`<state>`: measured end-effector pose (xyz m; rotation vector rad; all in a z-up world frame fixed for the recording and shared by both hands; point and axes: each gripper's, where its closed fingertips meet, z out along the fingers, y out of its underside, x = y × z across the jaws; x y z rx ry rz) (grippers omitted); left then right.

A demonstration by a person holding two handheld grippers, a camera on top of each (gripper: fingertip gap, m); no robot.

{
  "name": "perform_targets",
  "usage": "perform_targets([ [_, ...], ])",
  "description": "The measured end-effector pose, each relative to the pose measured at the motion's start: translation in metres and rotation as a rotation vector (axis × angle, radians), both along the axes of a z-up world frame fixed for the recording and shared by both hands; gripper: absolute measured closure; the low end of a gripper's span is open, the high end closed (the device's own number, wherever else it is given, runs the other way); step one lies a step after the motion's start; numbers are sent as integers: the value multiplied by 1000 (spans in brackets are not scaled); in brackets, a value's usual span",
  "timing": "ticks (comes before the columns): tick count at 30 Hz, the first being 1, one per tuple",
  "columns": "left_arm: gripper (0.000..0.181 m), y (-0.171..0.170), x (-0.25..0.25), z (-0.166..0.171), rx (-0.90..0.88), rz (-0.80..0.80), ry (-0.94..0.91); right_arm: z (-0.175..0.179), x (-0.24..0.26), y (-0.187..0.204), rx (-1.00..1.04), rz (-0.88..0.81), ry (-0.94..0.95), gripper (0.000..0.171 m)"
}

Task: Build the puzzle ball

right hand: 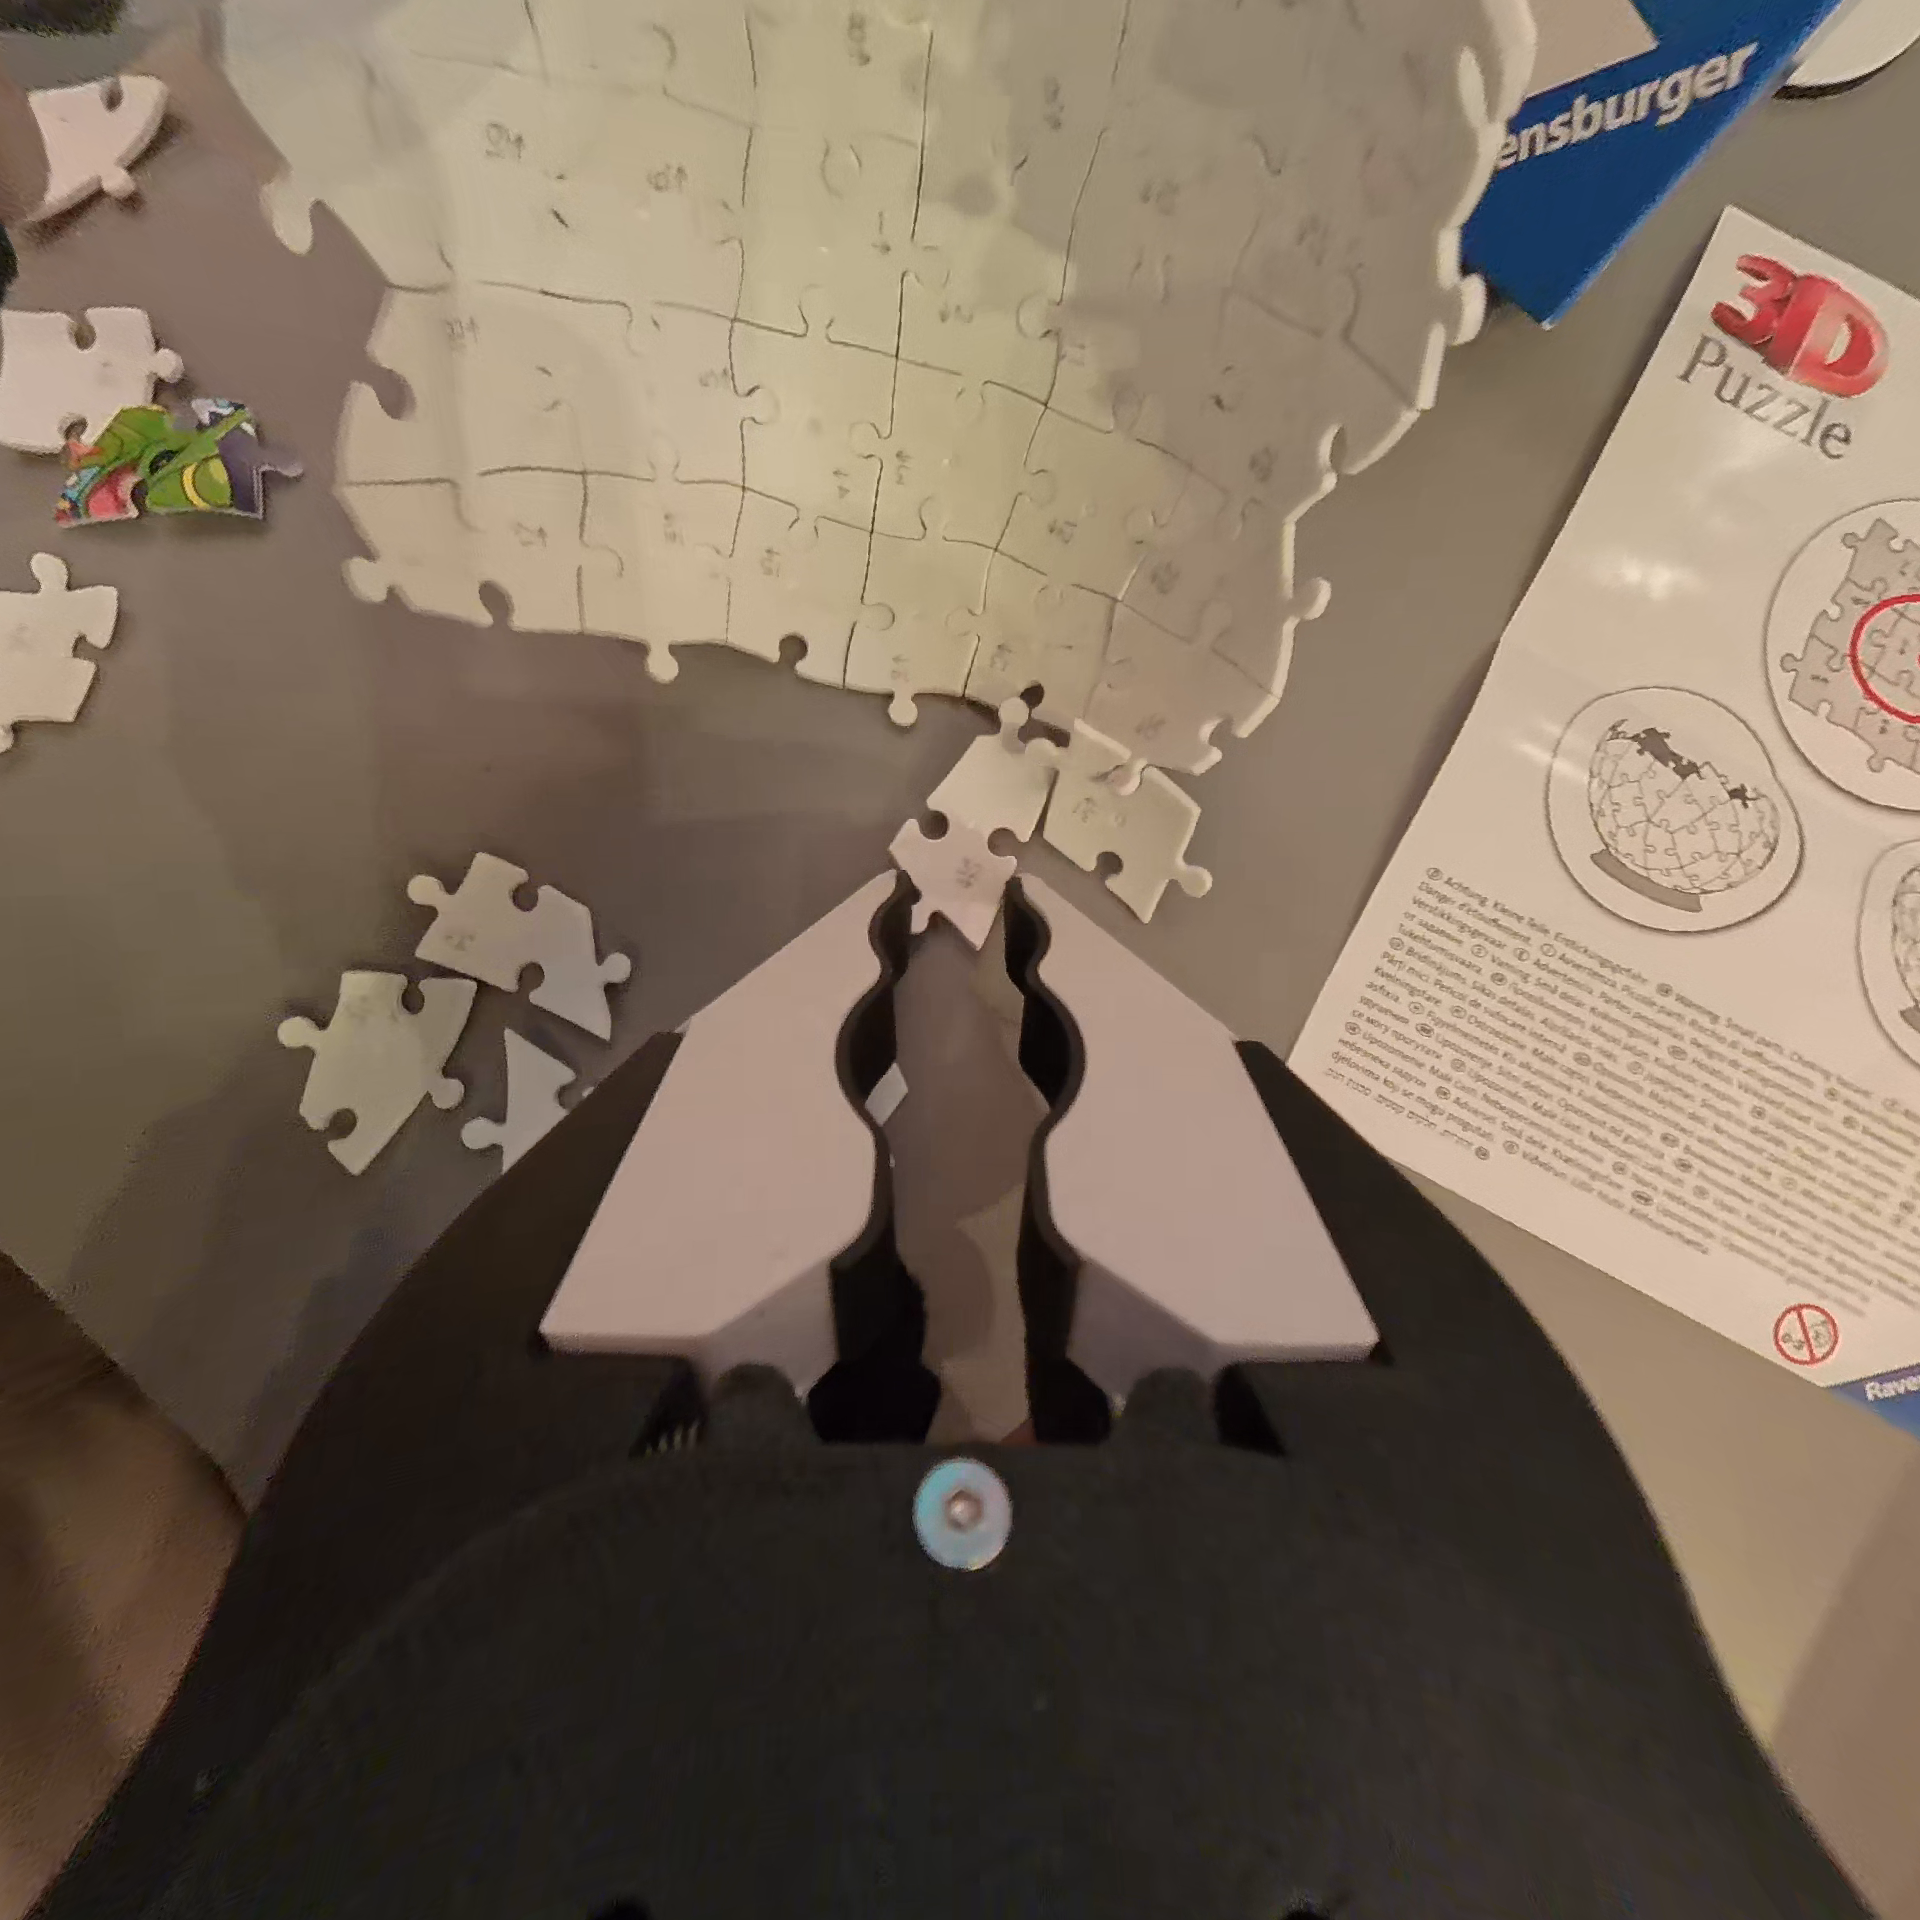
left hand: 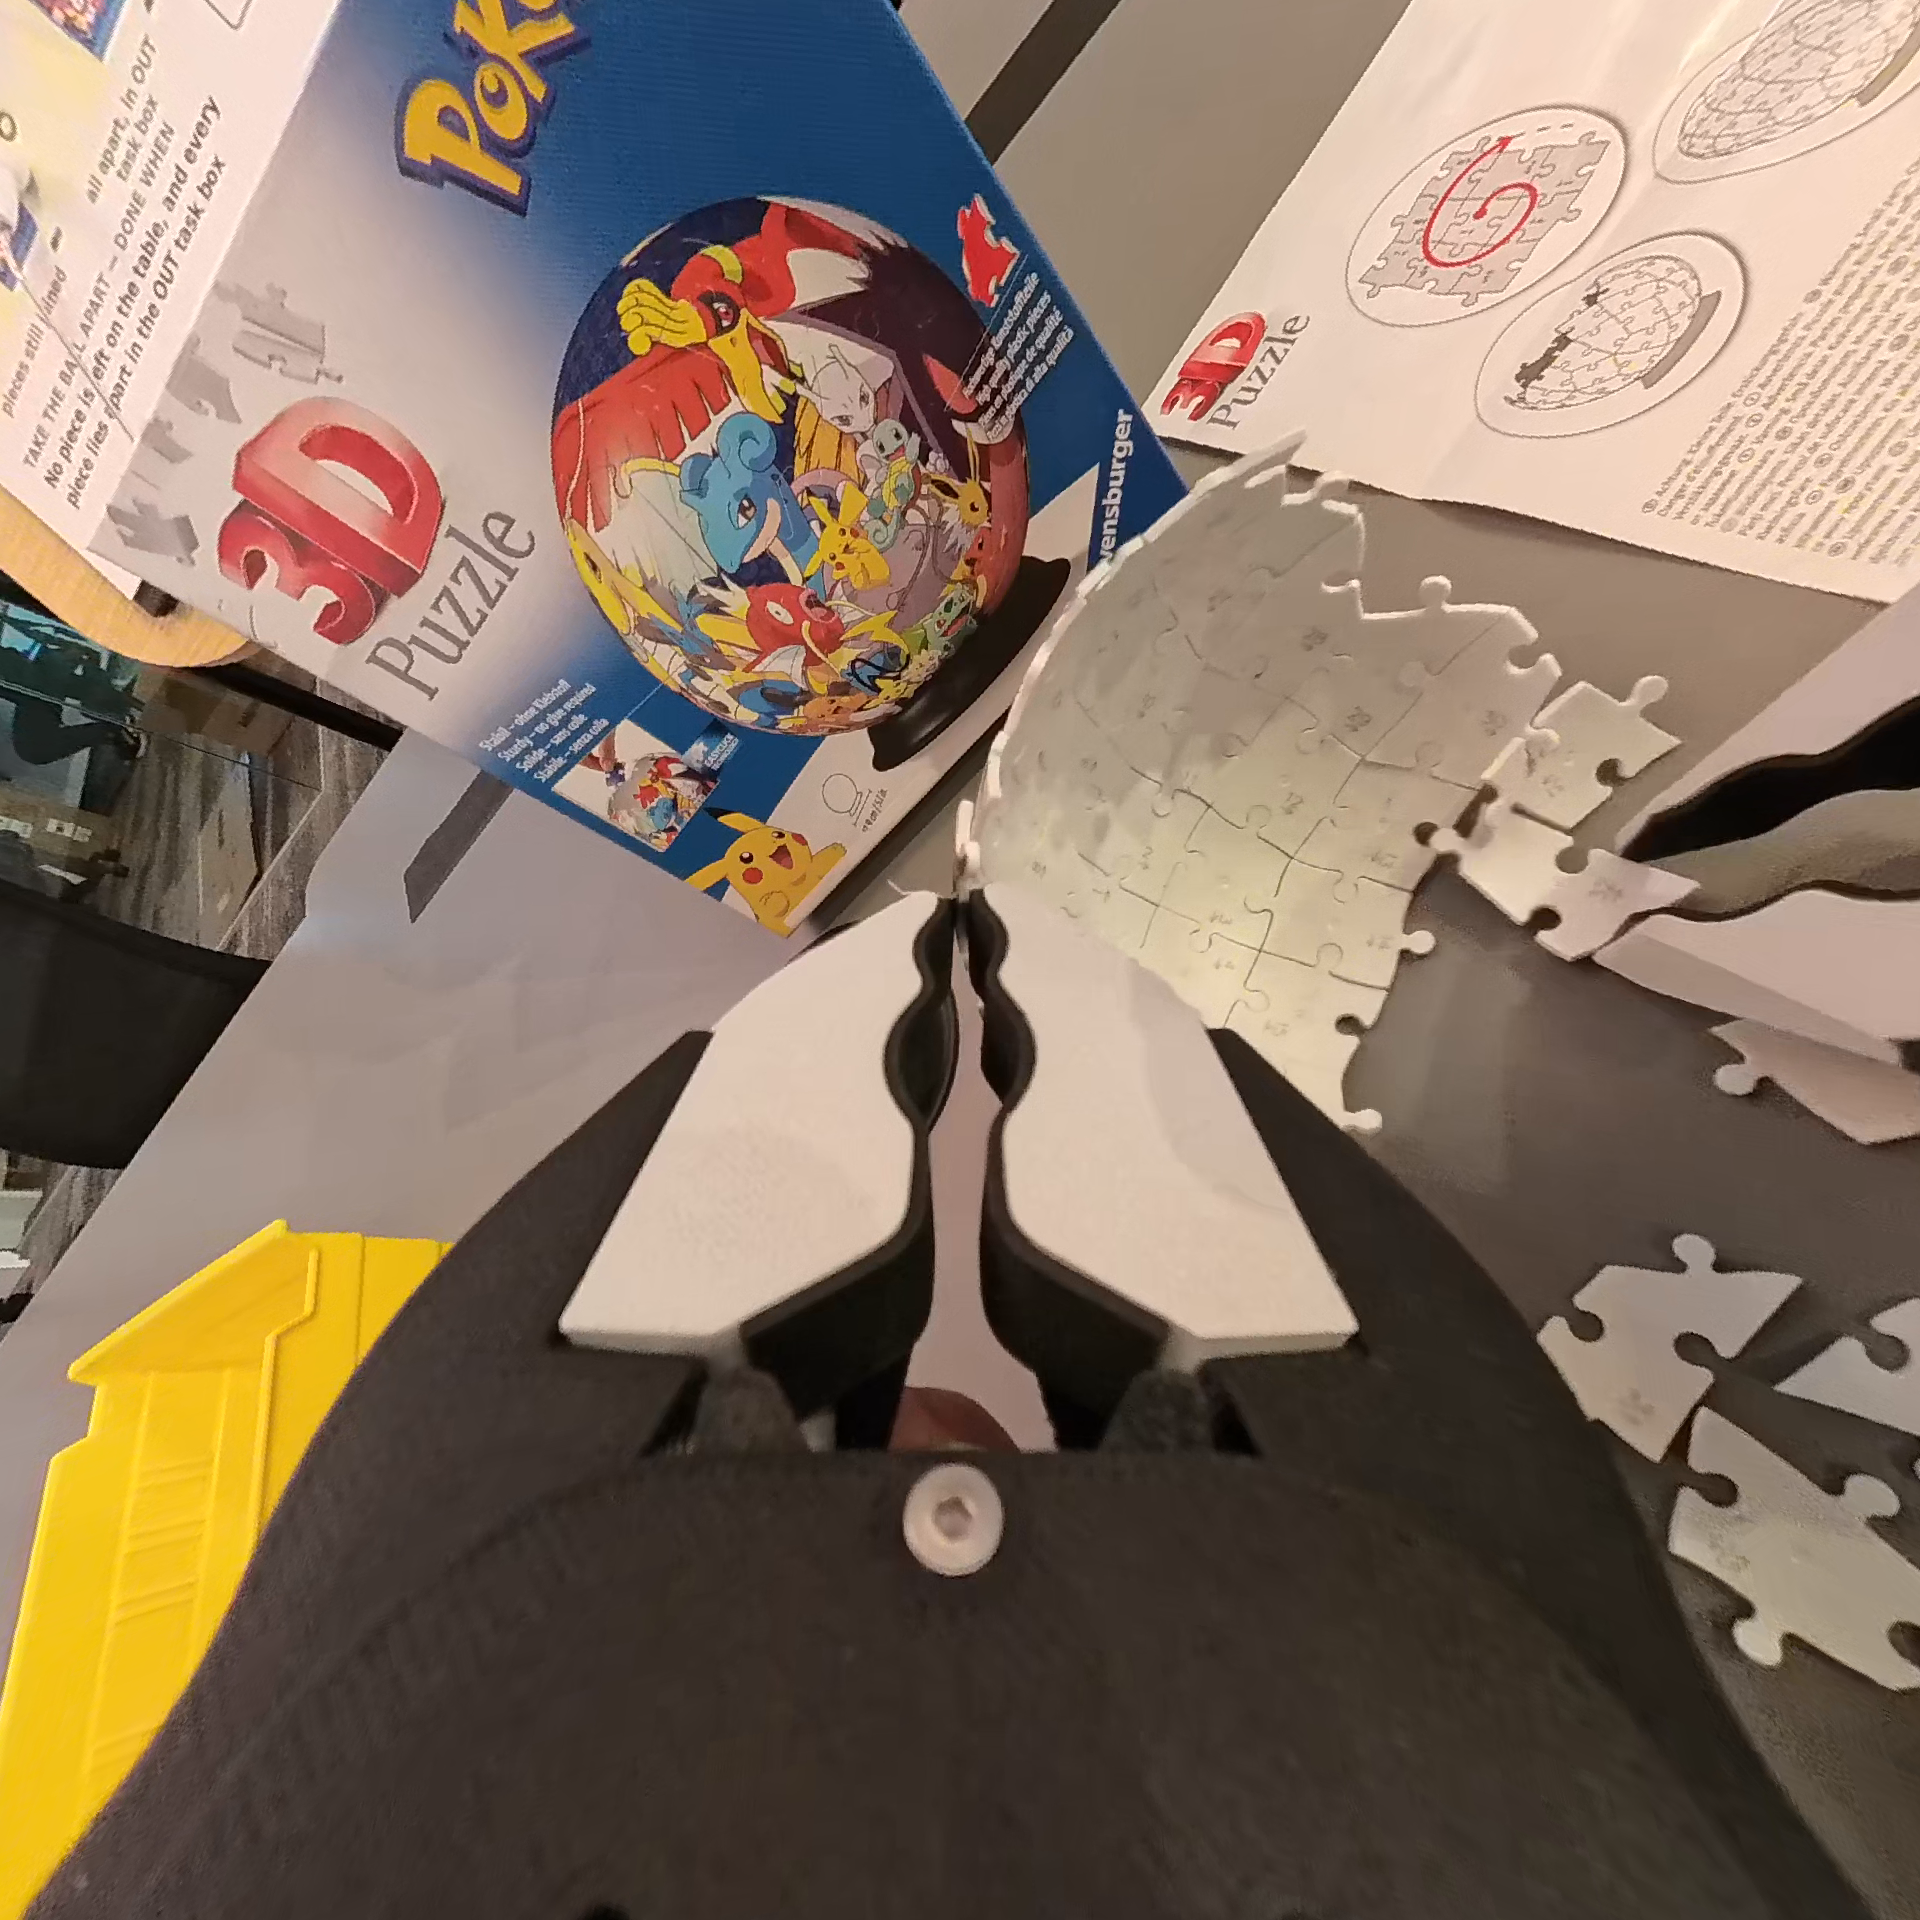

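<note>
Two tools busy: left tool (left hand: 964, 914) pinches the shell (left hand: 1226, 769) rim, right tool (right hand: 956, 909) clamps a piece (right hand: 961, 868); a hard push could pop seams.

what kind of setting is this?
Probably an indoor tabletop workstation for puzzle building: grey table with loose puzzle pieces, a puzzle box, and an instruction sheet. The room beyond is hard to tell.

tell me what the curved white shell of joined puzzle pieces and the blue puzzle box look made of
The curved white shell of joined puzzle pieces looks like thin, stiff plastic with a matte finish: it keeps its bowl shape while the left gripper pinches only its rim. The blue puzzle box looks like printed cardboard with a slight sheen, judging by its flat panels and sharp folded edges.
</note>
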<state>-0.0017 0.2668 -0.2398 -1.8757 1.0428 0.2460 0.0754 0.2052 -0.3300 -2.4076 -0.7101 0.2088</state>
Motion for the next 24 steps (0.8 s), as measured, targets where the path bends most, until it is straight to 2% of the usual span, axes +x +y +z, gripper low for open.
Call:
perform_targets([
  [24,179,-3,2,6,9,-14,-6,-2,-7,9,4,-27,-20,153],
])
